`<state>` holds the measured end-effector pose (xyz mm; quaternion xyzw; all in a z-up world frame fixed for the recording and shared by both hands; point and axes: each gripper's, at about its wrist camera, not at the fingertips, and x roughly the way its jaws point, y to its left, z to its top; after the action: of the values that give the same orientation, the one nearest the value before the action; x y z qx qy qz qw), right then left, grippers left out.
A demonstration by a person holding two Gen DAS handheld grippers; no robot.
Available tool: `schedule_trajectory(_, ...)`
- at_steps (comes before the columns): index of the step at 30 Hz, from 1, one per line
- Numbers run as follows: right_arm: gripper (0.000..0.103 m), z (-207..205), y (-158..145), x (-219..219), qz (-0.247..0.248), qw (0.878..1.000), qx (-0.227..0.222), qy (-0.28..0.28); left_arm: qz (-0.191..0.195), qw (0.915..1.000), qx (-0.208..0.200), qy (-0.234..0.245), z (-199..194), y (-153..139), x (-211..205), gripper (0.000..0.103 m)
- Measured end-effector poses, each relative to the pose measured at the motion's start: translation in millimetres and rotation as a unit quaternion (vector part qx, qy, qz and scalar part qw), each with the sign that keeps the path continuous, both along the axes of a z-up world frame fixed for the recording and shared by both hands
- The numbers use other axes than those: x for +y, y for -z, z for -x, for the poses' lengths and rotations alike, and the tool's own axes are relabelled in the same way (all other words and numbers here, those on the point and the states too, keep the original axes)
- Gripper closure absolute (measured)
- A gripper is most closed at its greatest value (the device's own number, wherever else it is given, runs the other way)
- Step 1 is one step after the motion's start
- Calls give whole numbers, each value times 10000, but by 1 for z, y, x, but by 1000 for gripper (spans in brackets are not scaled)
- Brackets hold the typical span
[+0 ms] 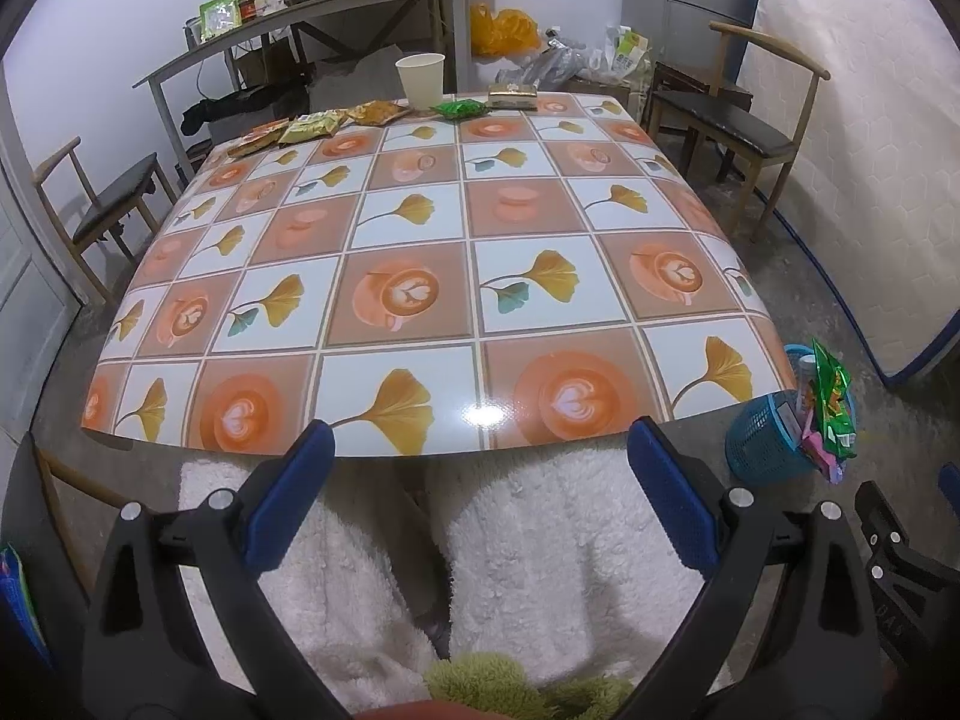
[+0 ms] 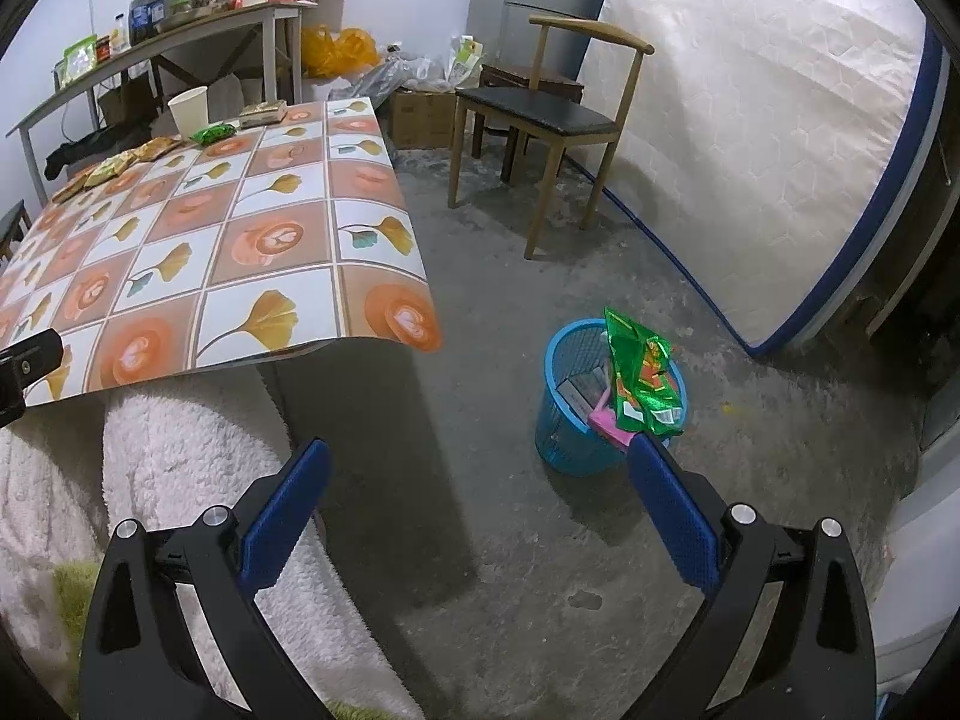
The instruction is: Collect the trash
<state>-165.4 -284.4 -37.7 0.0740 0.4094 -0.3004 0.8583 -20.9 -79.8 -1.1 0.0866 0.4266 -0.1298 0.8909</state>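
Concrete floor (image 2: pixel 480 360), patterned table (image 1: pixel 420 276) as the landmark.

Along table's far edge: paper cup (image 1: pixel 420 81), green wrapper (image 1: pixel 460 108) just beside it, brown packet (image 1: pixel 511 97) past that, yellow and orange snack packets (image 1: pixel 312 125) strung toward far left corner.

On floor off table's near right corner: blue mesh bin (image 2: pixel 573 420), green foil bag (image 2: pixel 645 381) sticking up out of it, pink wrapper (image 2: pixel 609 420) and a flat box inside.

Near table's front edge, above white fleece-covered lap (image 1: pixel 540 540): left gripper (image 1: pixel 478 441), fingers spread wide, nothing between them.

Right of table, over bare floor, close to bin: right gripper (image 2: pixel 478 456), likewise wide apart and empty, right fingertip (image 2: pixel 645 450) overlapping bin's near rim in view; contact not tellable.

Wooden chair (image 2: pixel 540 114) beyond table's right side, mattress (image 2: pixel 750 150) leaning behind it.
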Motion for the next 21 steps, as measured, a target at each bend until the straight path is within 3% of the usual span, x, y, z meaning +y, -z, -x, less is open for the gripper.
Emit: schedule_trajectory(21, 7, -1, -5, 0, 49, 10000, -24, 12, -8, 10000, 33, 11, 1, -1, -2, 9)
